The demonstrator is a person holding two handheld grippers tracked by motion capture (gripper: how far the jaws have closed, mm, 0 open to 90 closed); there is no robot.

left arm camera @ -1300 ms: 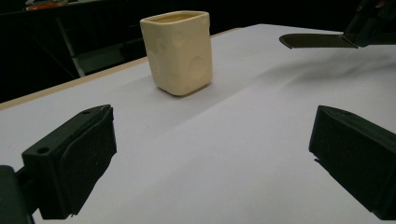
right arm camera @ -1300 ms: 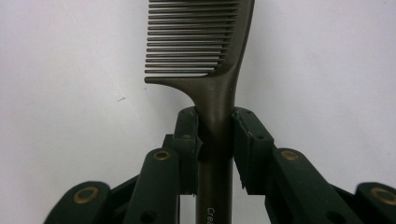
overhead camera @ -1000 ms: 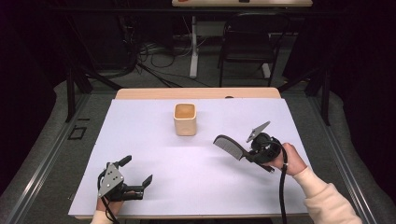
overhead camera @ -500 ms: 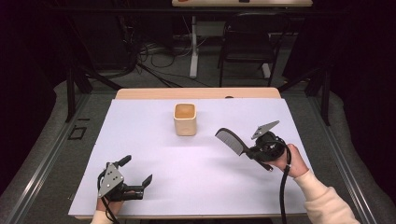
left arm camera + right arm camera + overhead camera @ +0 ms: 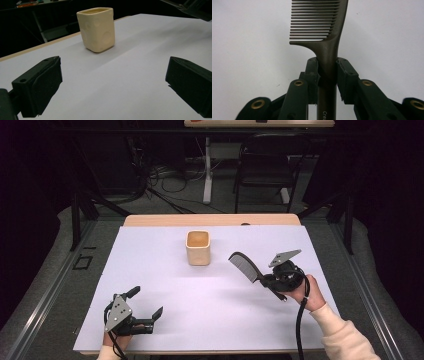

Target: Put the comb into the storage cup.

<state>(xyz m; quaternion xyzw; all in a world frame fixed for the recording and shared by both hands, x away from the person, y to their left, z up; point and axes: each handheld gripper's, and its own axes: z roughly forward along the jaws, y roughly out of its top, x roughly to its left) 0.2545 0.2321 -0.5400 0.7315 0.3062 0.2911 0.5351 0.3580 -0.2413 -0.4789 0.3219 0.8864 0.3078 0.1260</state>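
Pinching the comb (image 5: 245, 266) by its handle, the right gripper (image 5: 264, 279) should tilt it upright. Centre it over the cup (image 5: 198, 247); left gripper (image 5: 148, 304) rests spread.

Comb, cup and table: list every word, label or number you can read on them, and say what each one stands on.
"Crea": pale letters on the handle of the comb, cut off by the bottom edge of the right gripper view, so the rest of the word cannot be read.
Cup: round dimples on its cream wall, no lettering.
White table cover: no print that can be made out.
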